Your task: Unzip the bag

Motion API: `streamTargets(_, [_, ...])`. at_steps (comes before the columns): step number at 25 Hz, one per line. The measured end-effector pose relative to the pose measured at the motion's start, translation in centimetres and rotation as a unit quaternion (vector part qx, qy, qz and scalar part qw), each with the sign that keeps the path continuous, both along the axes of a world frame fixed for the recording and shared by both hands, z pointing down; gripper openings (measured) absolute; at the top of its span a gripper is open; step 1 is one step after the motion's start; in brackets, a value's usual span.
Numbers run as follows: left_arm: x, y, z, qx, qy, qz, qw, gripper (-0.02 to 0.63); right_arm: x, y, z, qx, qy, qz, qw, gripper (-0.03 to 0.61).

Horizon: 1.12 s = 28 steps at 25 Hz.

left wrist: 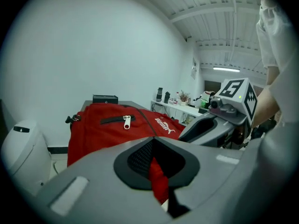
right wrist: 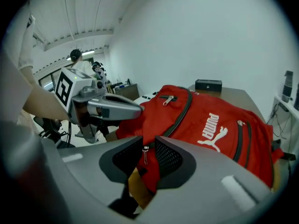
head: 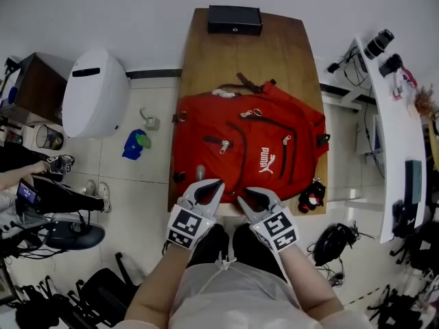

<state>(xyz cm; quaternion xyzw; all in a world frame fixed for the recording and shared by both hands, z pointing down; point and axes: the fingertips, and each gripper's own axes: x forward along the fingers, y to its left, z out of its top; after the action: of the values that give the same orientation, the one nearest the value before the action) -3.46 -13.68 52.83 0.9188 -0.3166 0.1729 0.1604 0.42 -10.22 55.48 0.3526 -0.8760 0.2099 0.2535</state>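
1. Bag [head: 247, 149] lying flat on counter [head: 288, 46].
2. Left claw [head: 212, 184] pinching red bag fabric at near edge.
3. Right claw [head: 254, 192] standing spread, zipper pull [right wrist: 145, 154] hanging between.
4. Black box [head: 234, 19] sitting at far end, clear of bag.

Workroom with a plain white wall [head: 103, 5] and a pale tiled floor [head: 137, 204].
A long wooden tabletop [head: 288, 43] runs to the wall, with a black box [head: 234, 19] at its far end. On the floor to its left stand a rounded white unit [head: 95, 91] and a dark wooden cabinet [head: 38, 84]. A white side desk [head: 398, 149], cluttered with small gear, lines the right side. The ribbed white ceiling [left wrist: 219, 13] carries a lit strip light [left wrist: 226, 69].
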Motion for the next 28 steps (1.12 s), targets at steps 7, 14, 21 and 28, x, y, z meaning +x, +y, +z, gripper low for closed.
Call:
streamTargets(7, [0.9,0.4,2.4,-0.029,-0.021,0.024,0.9991,0.006,-2.1,1.1,5.0,-0.047,0.016,-0.025,0.998,0.130])
streamTargets(14, [1.3,0.6,3.5,-0.049,-0.049,0.043,0.9967,0.006,-1.6,0.6,6.2,-0.066,0.022,0.006,0.998,0.023])
streamTargets(21, [1.9,1.8,4.7,-0.100,-0.077,0.084,0.9885,0.006,-0.6,0.8,5.0,-0.087,0.042,-0.017,0.995,0.014])
streamTargets(28, [2.5,2.0,5.8,-0.166,-0.051,0.090,0.9808,0.006,0.3,0.6,4.4,-0.083,0.099,-0.078,0.989,0.012])
